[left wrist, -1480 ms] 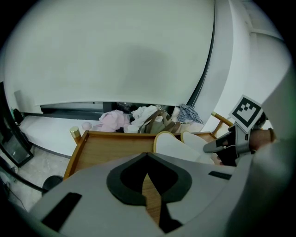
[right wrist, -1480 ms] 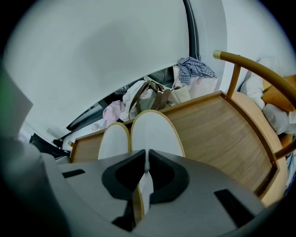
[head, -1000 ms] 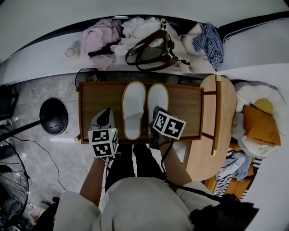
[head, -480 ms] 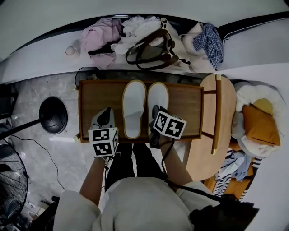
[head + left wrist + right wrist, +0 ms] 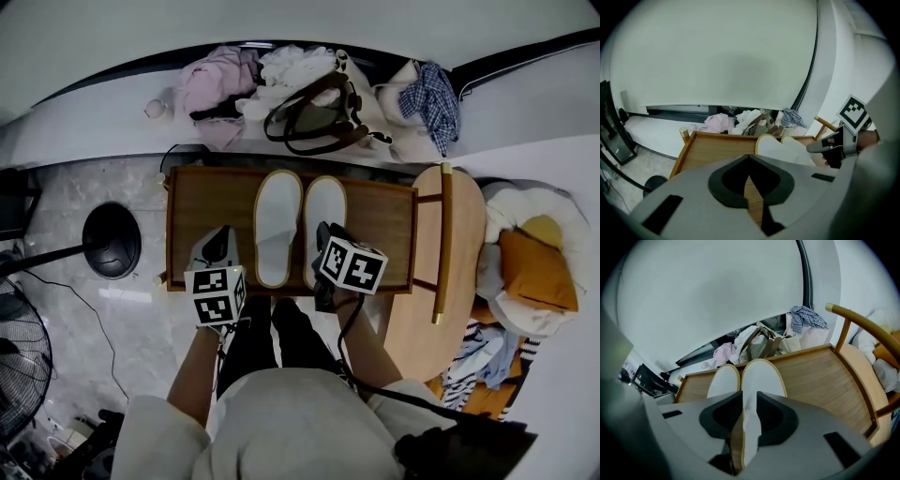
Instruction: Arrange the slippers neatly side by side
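2 white slippers with tan edging lie on the wooden tray table (image 5: 384,217), the left slipper (image 5: 277,228) and the right slipper (image 5: 324,225) just beside each other. Their long axes run parallel, from the tray's near edge toward its far edge. Both toes point away from the person, toward the tan handbag (image 5: 314,112) and the pile of clothes (image 5: 220,80) beyond. The right gripper (image 5: 749,399) is at the right slipper's heel. Its jaws have just been opening and now stand slightly apart, with the slipper's heel edge in the gap between them, unclamped. The left gripper (image 5: 749,161) hangs over bare wood at the tray's near left, jaw tips together and holding nothing.
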A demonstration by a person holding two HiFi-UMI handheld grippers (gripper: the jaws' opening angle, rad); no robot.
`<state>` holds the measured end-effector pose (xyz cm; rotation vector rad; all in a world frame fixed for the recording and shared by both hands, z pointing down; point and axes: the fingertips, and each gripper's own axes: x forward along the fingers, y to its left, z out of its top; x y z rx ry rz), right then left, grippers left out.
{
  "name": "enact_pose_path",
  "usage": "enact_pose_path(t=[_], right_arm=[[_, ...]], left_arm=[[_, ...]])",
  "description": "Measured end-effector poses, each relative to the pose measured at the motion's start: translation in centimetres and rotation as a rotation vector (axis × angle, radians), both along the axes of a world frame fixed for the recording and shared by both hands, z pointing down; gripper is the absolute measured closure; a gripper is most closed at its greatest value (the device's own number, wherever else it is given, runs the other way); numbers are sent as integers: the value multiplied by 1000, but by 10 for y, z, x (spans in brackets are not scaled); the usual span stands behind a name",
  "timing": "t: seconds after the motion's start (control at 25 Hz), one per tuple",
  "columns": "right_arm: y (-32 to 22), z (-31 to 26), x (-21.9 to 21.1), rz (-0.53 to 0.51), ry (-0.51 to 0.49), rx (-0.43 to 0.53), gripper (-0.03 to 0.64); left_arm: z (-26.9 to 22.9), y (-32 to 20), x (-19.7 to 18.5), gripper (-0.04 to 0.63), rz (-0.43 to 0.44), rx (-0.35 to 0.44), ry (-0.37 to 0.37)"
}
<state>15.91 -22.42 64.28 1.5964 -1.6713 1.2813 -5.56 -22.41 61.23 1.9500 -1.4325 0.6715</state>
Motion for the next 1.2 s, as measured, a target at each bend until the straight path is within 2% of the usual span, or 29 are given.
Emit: enact_pose_path(t=[0.16, 0.32, 0.6, 0.96, 1.2], right_arm=[[0, -16, 6, -47, 5, 46, 512], [2, -39, 19, -99, 52, 99, 513], [-2, -103, 47, -181, 155, 281, 558], [-12, -181, 77, -183, 167, 487, 573], [-12, -214, 95, -156, 168, 579, 575]], left_arm=[[-16, 3, 2, 583, -28, 34, 5], [-38, 7, 6, 583, -51, 76, 9], [-87, 10, 22, 583, -63, 179, 9], [-168, -11, 28, 583, -98, 370, 14], [-196, -18, 28, 583, -108, 436, 30]])
